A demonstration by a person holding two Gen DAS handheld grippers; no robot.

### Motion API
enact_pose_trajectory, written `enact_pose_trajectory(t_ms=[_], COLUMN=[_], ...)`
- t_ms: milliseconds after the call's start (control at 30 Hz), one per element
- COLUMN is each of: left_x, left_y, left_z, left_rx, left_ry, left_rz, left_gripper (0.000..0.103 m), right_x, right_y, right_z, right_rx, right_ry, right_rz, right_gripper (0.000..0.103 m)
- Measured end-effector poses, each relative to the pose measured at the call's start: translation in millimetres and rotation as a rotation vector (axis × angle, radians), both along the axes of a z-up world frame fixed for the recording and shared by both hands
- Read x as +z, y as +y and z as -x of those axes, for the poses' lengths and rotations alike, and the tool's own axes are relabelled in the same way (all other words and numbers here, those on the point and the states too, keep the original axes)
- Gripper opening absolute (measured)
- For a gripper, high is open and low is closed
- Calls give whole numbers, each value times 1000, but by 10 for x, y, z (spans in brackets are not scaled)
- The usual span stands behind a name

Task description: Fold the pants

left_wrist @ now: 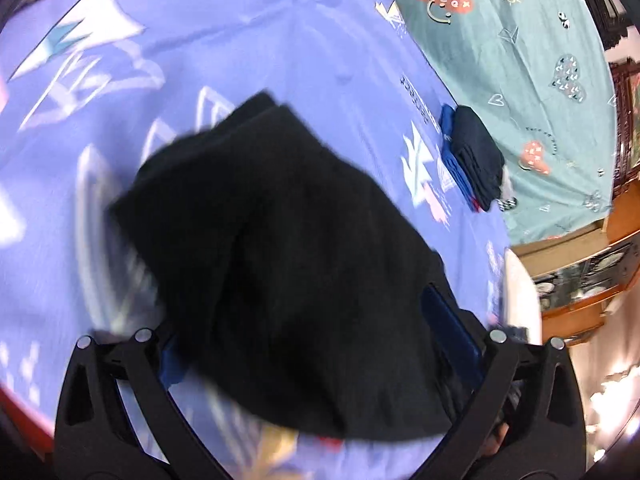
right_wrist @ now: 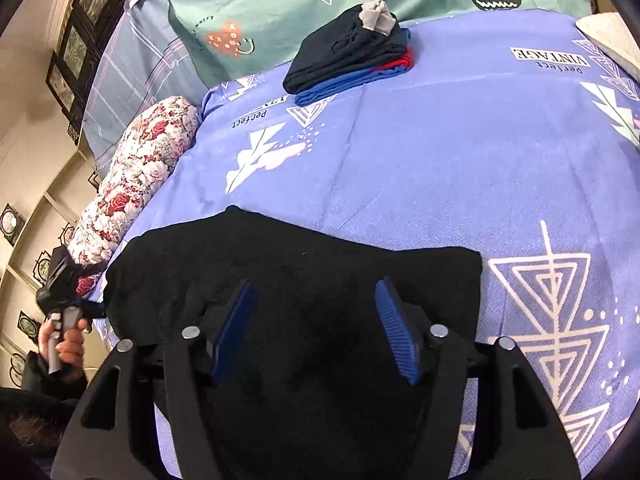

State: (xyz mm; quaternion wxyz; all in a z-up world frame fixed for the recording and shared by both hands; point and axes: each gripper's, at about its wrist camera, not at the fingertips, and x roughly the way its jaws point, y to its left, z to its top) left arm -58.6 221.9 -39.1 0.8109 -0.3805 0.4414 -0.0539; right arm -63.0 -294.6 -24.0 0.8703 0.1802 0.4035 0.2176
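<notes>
Pants (right_wrist: 296,304), black and already doubled into a compact slab, lie on the lilac printed bedspread (right_wrist: 440,160), near its front edge. At far left in the right wrist view, the person's left hand (right_wrist: 64,344) grips the handle of the left gripper (left_wrist: 320,344) at the garment's left end. From that gripper's own view, which is blurred, the dark cloth spreads over and between the blue pads (left_wrist: 452,332); whether the fingers pinch it or simply sit wide with fabric draped across them I cannot tell. Moving right, the right gripper (right_wrist: 316,332) hovers over the middle of the bundle with its blue fingers set wide apart, nothing clamped between them.

My reading is that a late fold is in hand: the pants are short and thick, so one more fold or a final flattening seems due. That next move calls for the right gripper to close on an edge, or press flat, while the left steadies its end.

Further right and back, a stack of folded clothes (right_wrist: 352,52) sits well apart. A floral bolster (right_wrist: 136,184) lies beside the left end and could crowd that side.
</notes>
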Motion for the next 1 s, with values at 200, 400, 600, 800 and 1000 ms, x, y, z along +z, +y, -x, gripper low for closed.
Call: enact_pose_trajectory(t_ms=[200, 400, 600, 800, 1000], left_x=[17, 277, 1052, 862, 595], left_y=[-91, -234, -1411, -2933, -2970], left_z=[-163, 28, 303, 394, 322], left_rx=[4, -62, -392, -898, -966], left_ry=[-4, -108, -350, -316, -199], left_rz=[-58, -84, -281, -326, -252], left_gripper=[72, 19, 19, 101, 101], right_x=[-27, -48, -23, 20, -38], right_y=[-112, -231, -321, -485, -584], right_z=[0, 6, 60, 161, 319], right_rx=[-19, -43, -81, -95, -79], right_ry=[3, 2, -29, -60, 56], right_rz=[-52, -110, -162, -284, -334], right_gripper=[64, 65, 65, 82, 100])
